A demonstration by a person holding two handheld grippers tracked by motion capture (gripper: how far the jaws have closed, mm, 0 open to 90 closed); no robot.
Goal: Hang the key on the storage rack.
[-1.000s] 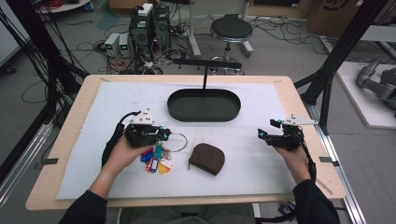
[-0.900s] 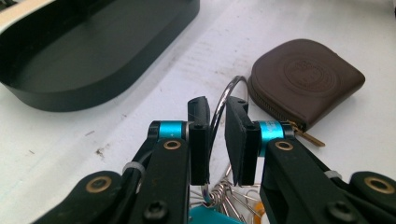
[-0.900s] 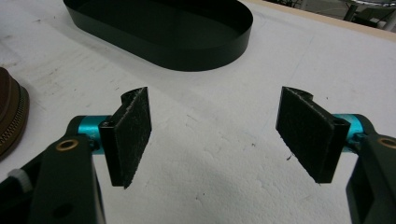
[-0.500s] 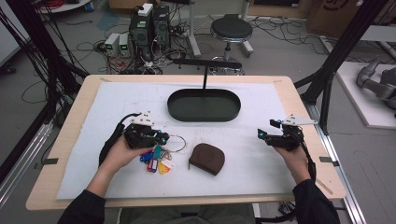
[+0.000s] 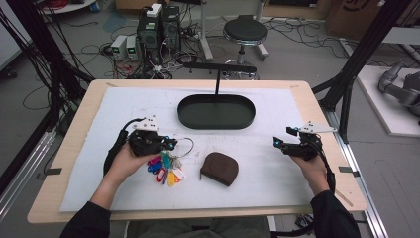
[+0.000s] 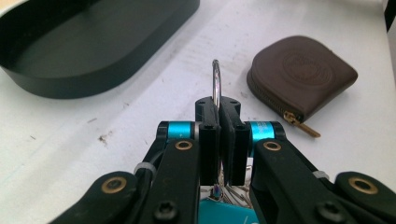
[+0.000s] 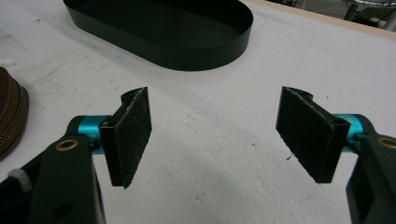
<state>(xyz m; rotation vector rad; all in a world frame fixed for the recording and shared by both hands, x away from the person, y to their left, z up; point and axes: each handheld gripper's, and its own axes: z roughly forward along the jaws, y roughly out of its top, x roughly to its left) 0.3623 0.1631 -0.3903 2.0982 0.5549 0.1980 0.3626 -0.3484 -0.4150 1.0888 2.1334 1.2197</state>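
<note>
Left claw (image 6: 219, 140) clamped on key ring (image 6: 216, 84); lift slowly, tags (image 5: 166, 171) dangle. Right claw (image 7: 219, 135) wide open, empty; tray (image 5: 216, 124) near.

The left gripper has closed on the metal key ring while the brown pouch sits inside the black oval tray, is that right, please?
Not quite. The left gripper is shut on the key ring, but the brown pouch lies on the white mat, in front of the black oval tray and apart from it, as the high view shows.
</note>
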